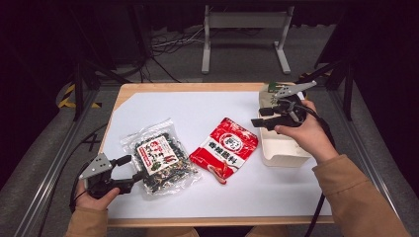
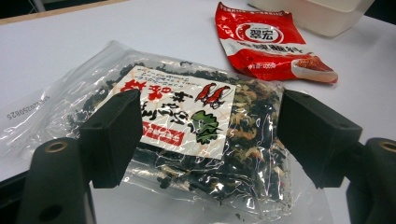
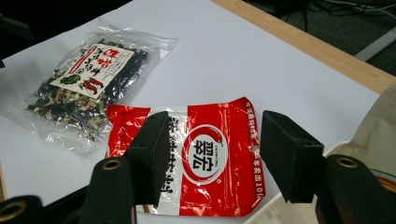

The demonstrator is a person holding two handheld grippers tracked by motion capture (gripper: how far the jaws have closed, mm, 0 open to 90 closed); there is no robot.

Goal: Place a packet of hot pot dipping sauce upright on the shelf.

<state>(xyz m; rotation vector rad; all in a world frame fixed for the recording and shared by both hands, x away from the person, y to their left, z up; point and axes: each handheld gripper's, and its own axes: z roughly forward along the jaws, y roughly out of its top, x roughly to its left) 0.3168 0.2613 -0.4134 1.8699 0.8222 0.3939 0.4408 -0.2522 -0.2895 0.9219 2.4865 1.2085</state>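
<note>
A clear bag of dark dried mix with a white and red label [image 1: 159,159] [image 2: 187,135] [image 3: 86,79] lies flat on the white table sheet [image 1: 197,111]. My left gripper [image 1: 129,168] [image 2: 208,140] stands open at the bag's left edge, its jaws to either side of the bag's near end without pressing it. A red and white seasoning packet [image 1: 225,147] [image 2: 271,42] [image 3: 205,158] lies right of the bag. My right gripper [image 1: 259,117] [image 3: 212,156] hangs open above the white bin's left side, pointing at the red packet, with nothing between its jaws.
A white rectangular bin [image 1: 281,148] [image 2: 317,14] [image 3: 373,130] stands at the table's right side, under the right hand. The wooden table edge [image 1: 197,87] runs along the back. A metal stand and cables are on the floor beyond.
</note>
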